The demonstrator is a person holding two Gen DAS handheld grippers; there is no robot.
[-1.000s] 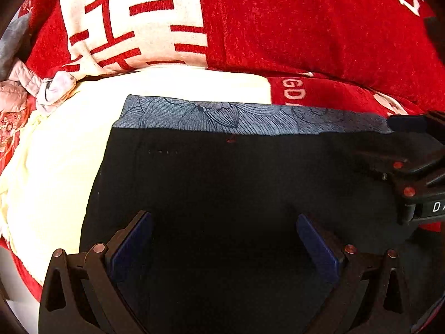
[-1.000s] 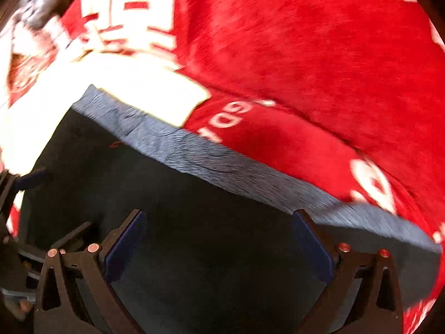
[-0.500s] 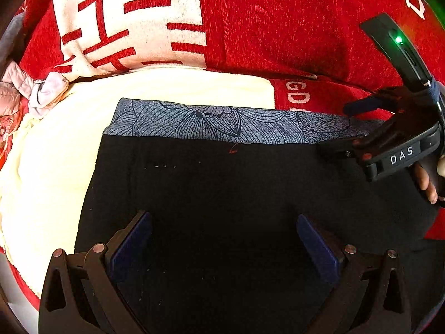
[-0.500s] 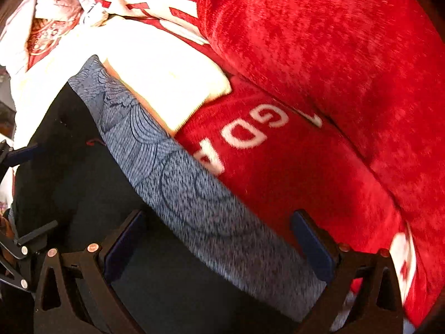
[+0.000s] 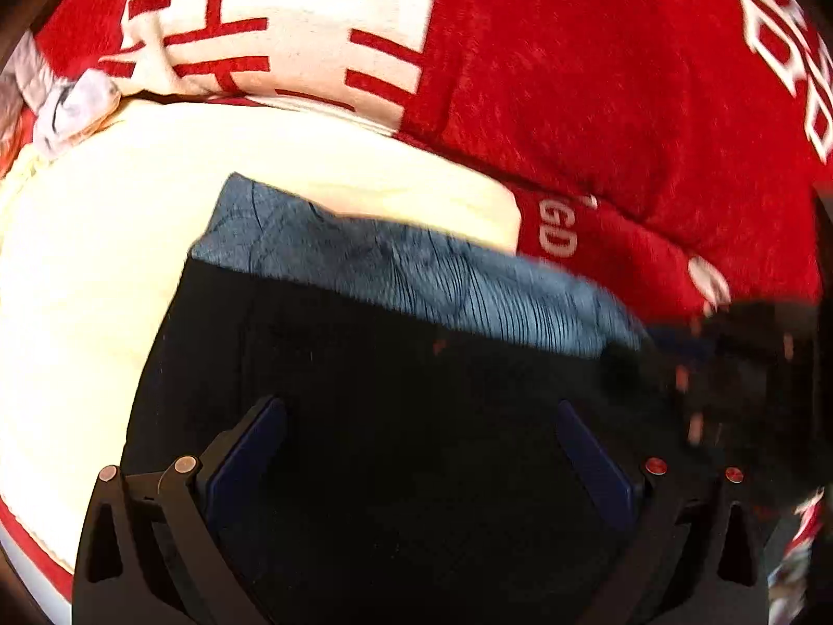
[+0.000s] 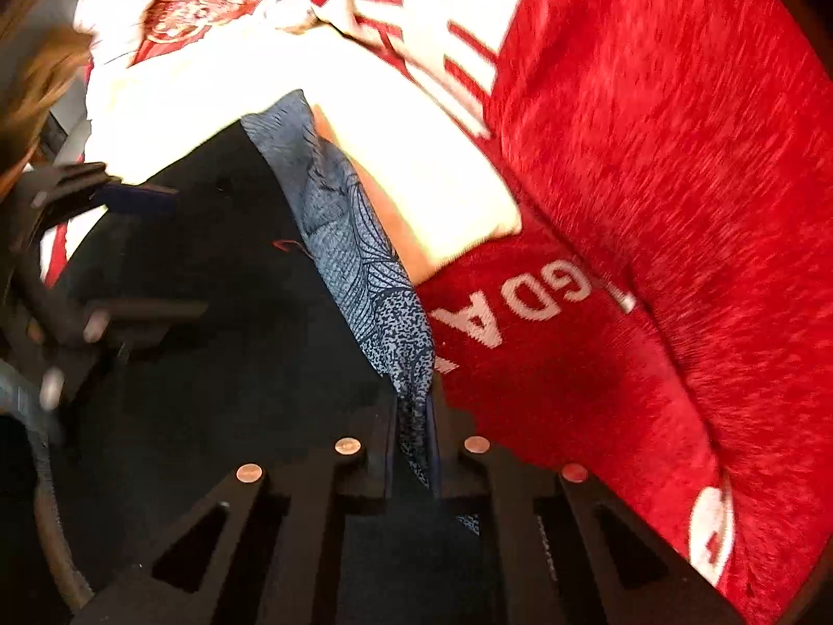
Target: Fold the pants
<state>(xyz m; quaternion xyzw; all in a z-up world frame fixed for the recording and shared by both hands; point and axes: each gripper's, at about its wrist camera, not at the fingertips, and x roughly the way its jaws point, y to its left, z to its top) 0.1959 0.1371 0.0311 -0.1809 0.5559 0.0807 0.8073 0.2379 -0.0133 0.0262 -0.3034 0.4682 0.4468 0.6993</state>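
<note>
Black pants (image 5: 416, 416) with a blue-grey patterned waistband (image 5: 416, 271) lie on a cream cloth over a red blanket. My left gripper (image 5: 421, 448) is open and hovers over the black fabric, holding nothing. My right gripper (image 6: 411, 448) is shut on the right end of the waistband (image 6: 359, 260) and lifts it a little. The right gripper also shows blurred at the right of the left wrist view (image 5: 729, 364). The left gripper shows at the left of the right wrist view (image 6: 93, 239).
A cream cloth (image 5: 104, 271) lies under the pants' left side. A red blanket with white lettering (image 5: 598, 104) rises behind. Crumpled pale clothes (image 6: 198, 5) lie at the far left. A bulky red cushion (image 6: 677, 156) is to the right.
My right gripper has closed on the right end of the waistband and raised it. The left gripper has stayed open over the black fabric and shifted slightly.
</note>
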